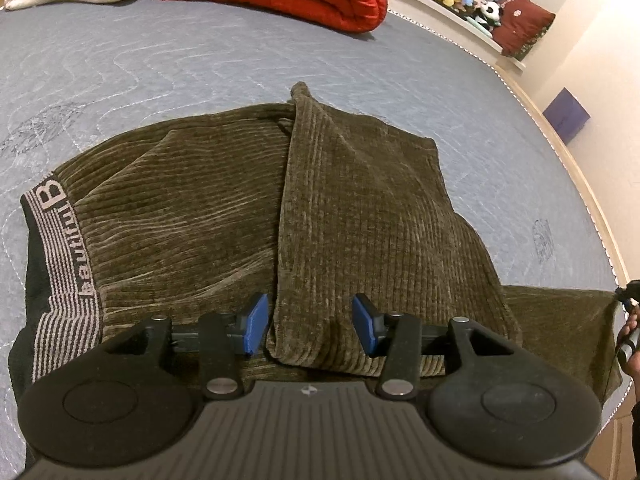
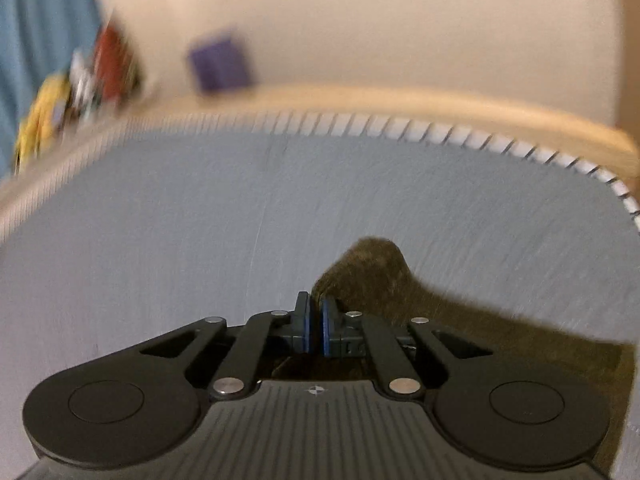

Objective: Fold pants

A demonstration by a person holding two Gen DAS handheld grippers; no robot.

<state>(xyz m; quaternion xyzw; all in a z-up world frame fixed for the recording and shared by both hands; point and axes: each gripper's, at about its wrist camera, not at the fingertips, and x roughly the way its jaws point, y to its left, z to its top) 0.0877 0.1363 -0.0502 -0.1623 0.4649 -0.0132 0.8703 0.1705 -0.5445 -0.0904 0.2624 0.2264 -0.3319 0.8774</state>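
Mid-fold: the right gripper point(image 2: 315, 322), jaws pinching the pants point(image 1: 360, 208) hem, is readying another fold; the left gripper point(image 1: 310, 322) is hovering half-open, holding nothing.

The pants point(image 1: 208, 216) are olive-brown ribbed corduroy with a black and grey striped waistband printed with letters at the left. They lie flat across the grey quilted bed point(image 1: 160, 64), one leg folded over on top, its edge running up the middle. In the right wrist view a raised brown fold shows, blurred.
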